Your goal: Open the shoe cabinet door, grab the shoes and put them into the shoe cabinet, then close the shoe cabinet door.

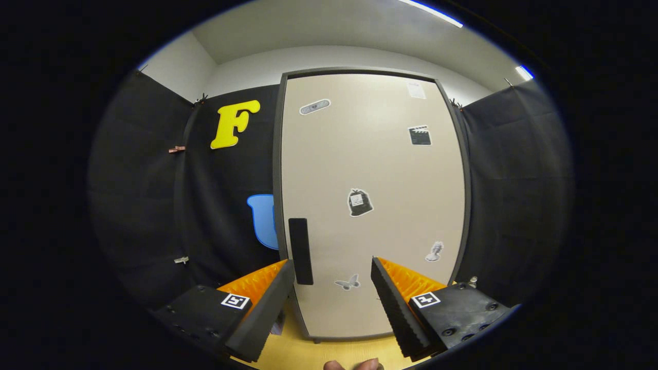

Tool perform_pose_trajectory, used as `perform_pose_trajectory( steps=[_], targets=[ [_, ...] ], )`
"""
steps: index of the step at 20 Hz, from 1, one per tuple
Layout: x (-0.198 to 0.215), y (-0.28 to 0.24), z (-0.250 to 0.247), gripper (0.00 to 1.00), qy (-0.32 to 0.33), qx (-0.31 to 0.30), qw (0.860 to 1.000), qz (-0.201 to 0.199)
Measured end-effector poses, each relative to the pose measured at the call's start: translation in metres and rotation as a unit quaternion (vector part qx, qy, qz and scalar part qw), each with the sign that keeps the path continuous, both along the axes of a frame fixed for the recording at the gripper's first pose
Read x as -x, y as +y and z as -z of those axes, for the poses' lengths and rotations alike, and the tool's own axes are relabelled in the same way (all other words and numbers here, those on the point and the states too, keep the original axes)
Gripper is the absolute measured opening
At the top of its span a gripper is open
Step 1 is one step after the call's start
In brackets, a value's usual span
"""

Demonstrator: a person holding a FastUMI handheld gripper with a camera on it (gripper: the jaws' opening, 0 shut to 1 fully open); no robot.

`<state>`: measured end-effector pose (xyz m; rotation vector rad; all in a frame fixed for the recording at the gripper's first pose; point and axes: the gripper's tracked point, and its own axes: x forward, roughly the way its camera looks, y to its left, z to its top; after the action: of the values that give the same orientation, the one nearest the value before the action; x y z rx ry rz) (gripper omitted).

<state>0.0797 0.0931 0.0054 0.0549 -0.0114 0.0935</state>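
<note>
A tall shoe cabinet (370, 205) with a beige door stands straight ahead, its door closed. A dark vertical handle (300, 251) sits on the door near its left edge, low down, just beyond and above my left fingertip. Several small stickers dot the door. My gripper (333, 267) is open, its two fingers spread wide with nothing between them, and it points at the lower part of the door. The left finger (267, 303) lies close to the handle; whether it touches I cannot tell. Shoes are hidden from me here.
Black cloth walls flank the cabinet on both sides, held by small clips. A wooden floor (318, 354) shows below the cabinet's base. A person's fingertips (352, 365) peek in just beneath the gripper. White walls and ceiling lights are above.
</note>
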Motion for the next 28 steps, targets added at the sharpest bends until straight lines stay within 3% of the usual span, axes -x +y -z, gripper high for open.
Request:
perform_pose_trajectory(
  steps=[10, 12, 14, 15, 16, 18, 23, 28],
  targets=[
    [-0.082, 0.037, 0.03, 0.96, 0.015, 0.013, 1.0, 0.007],
    [-0.091, 0.044, 0.036, 0.83, 0.016, 0.011, 1.0, 0.002],
    [-0.093, 0.053, 0.036, 0.64, 0.012, 0.007, 1.0, -0.006],
    [-0.096, 0.054, 0.037, 0.49, 0.012, 0.011, 1.0, -0.002],
    [-0.096, 0.054, 0.036, 0.43, 0.007, 0.014, 1.0, 0.003],
    [-0.097, 0.052, 0.036, 0.43, 0.004, 0.023, 1.0, 0.015],
    [-0.092, 0.052, 0.037, 0.24, 0.014, 0.019, 1.0, 0.009],
    [-0.065, 0.052, 0.03, 0.24, 0.014, 0.018, 1.0, -0.009]
  ],
)
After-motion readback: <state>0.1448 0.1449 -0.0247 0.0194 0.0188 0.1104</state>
